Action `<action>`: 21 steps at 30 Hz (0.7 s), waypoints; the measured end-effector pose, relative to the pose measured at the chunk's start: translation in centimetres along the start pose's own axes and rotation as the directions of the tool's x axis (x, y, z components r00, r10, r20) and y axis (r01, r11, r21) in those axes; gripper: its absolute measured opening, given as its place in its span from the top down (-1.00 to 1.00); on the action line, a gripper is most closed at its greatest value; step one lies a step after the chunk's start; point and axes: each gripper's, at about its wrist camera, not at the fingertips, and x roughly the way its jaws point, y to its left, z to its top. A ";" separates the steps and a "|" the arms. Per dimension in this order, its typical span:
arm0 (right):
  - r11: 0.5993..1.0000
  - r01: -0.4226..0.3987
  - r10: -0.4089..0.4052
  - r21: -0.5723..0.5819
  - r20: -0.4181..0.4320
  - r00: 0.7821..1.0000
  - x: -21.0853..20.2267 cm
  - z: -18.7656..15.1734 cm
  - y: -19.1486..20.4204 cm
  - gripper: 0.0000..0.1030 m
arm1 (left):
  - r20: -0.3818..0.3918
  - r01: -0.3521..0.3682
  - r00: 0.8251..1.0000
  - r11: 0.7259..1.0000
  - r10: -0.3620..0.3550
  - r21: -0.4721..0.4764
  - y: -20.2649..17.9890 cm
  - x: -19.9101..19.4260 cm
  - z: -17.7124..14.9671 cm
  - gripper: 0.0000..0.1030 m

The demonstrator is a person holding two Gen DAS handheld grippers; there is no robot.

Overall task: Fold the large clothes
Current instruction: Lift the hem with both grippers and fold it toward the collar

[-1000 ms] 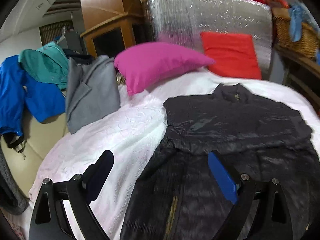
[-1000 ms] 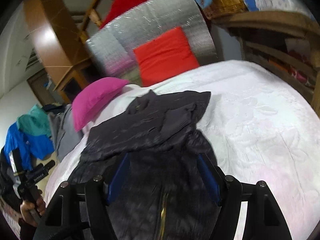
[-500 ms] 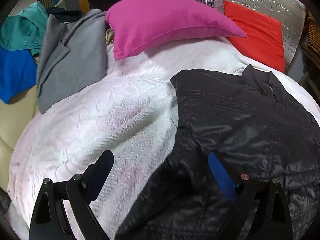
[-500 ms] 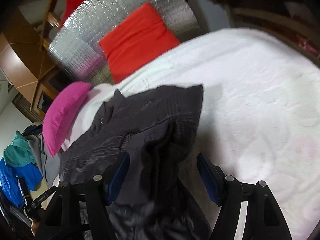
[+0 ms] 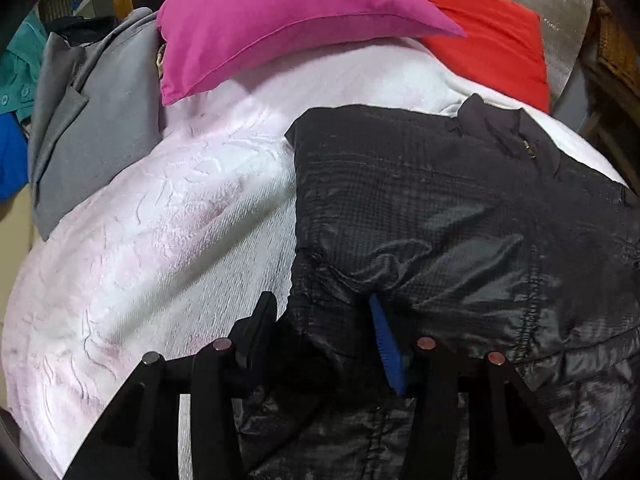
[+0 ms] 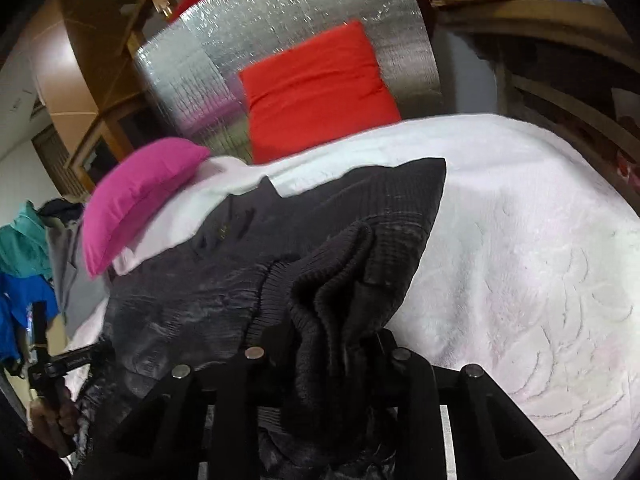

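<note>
Jacket point(image 5: 460, 216), black and shiny with a ribbed knit cuff, lay spread on the white bedspread point(image 5: 180, 220), collar toward the pillows. The left gripper point(image 5: 320, 332) had just closed on a fold at the jacket's edge, and the right gripper point(image 6: 328, 344) had just closed, pinching the bunched knit sleeve. Magenta pillow point(image 5: 280, 20), red cushion point(image 6: 316, 88) and grey coat point(image 5: 92, 128) sat beyond, clear of the jacket.

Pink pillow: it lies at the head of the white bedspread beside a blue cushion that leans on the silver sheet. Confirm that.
Not quite: the cushion is red, not blue, as the right wrist view shows. The rest holds: the pink pillow lies on the white bedspread beside it, and the cushion leans on the silver sheet.
</note>
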 end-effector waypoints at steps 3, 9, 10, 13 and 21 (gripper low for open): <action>0.997 0.019 -0.011 0.072 -0.113 0.993 2.4 -1.1 -1.7 0.31 | -0.011 -0.030 0.999 0.999 0.030 0.022 -0.5 -0.3 -0.2 -0.29; 0.992 -0.040 0.051 0.124 -0.085 0.995 -1.2 -0.8 -1.9 -0.38 | 0.026 0.018 1.000 1.000 -0.017 -0.012 1.3 -3.3 -0.5 -0.38; 0.990 -0.056 0.064 0.127 -0.062 0.996 -2.2 -0.9 -2.0 -0.38 | 0.031 0.032 0.999 0.999 -0.032 -0.017 1.7 -3.8 -0.8 -0.42; 0.992 -0.058 0.062 0.109 -0.035 0.997 -4.7 -1.2 -2.7 -0.38 | 0.027 0.058 0.998 0.998 -0.057 -0.020 2.9 -4.8 -1.9 -0.43; 0.976 -0.117 0.134 0.185 -0.081 0.988 -6.8 -3.3 -6.2 -0.33 | 0.015 0.003 1.000 0.997 -0.005 0.079 4.4 -6.2 -6.0 -0.43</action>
